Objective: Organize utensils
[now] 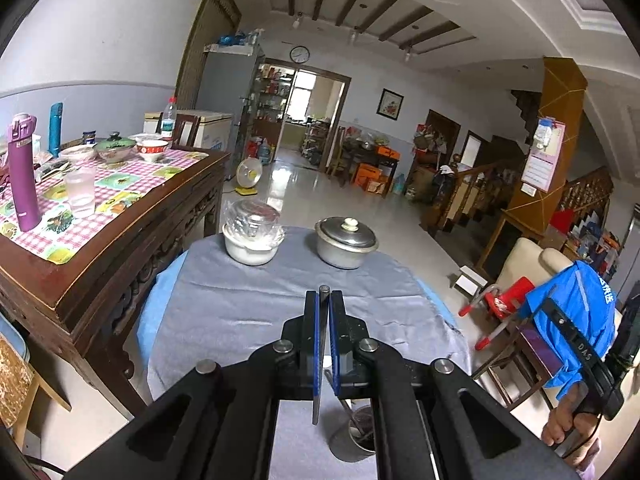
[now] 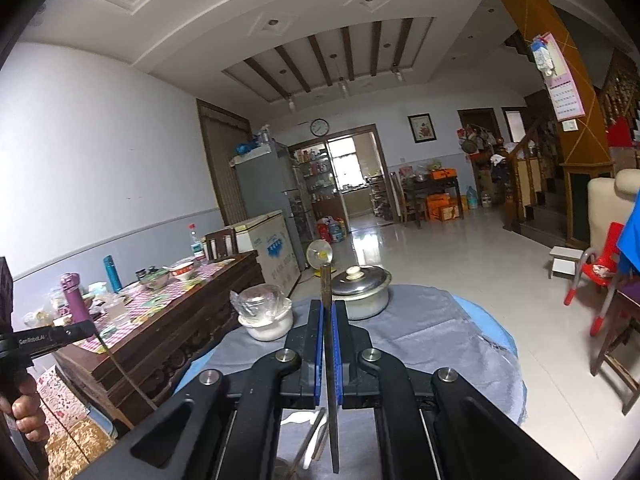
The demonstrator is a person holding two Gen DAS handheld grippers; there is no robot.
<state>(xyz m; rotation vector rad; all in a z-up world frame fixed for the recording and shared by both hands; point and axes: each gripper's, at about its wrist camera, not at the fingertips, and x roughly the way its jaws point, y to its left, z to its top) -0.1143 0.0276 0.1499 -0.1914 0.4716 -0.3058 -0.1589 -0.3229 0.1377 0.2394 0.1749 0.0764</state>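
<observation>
My left gripper [image 1: 324, 300] is shut on a thin dark chopstick [image 1: 323, 292], which runs down between the blue pads and hangs below them. Under it, on the grey cloth, stands a metal utensil cup [image 1: 354, 438] with sticks in it. My right gripper [image 2: 328, 308] is shut on a second dark chopstick [image 2: 327, 280], whose end pokes up past the fingertips. Pale thin utensils [image 2: 316, 434] show low beneath it. In the right wrist view the left gripper [image 2: 86, 328] is at the far left, its chopstick [image 2: 124, 368] slanting down.
A round table [image 1: 224, 312] under grey cloth carries a white pot wrapped in plastic [image 1: 252, 240] and a lidded metal pot [image 1: 346, 242] at its far side. A wooden sideboard [image 1: 120, 240] with bottles and bowls is left. A red chair [image 1: 504, 304] stands right.
</observation>
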